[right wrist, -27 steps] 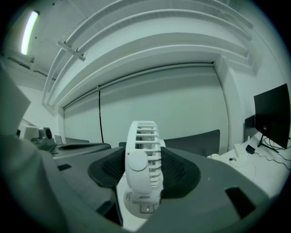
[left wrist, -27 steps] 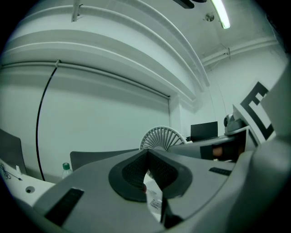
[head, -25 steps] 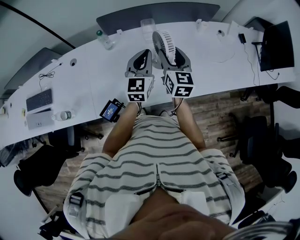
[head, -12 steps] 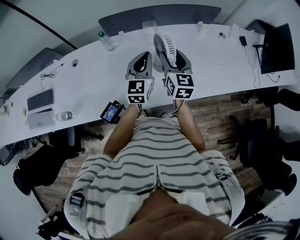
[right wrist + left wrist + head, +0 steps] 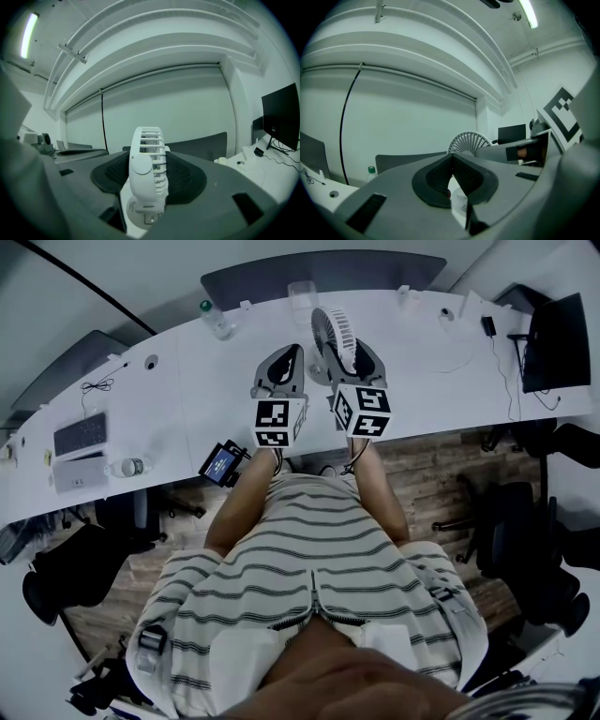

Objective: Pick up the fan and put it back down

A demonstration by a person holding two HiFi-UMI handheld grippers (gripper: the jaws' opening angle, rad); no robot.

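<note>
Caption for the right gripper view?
White desk fan seen edge-on, clamped between the right tongs.

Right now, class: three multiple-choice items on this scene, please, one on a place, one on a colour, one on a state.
1. Where is the fan?
A) between the left gripper's jaws
B) between the right gripper's jaws
C) held by neither gripper

2. What colour is the fan?
A) black
B) red
C) white

3. How do the left gripper's jaws stand?
A) together, holding nothing
B) wide apart
C) closed on the fan

Answers:
1 B: the right gripper view shows the fan clamped there.
2 C: its grille and base are white.
3 A: the left gripper view shows the tips meeting, with nothing between.
</note>
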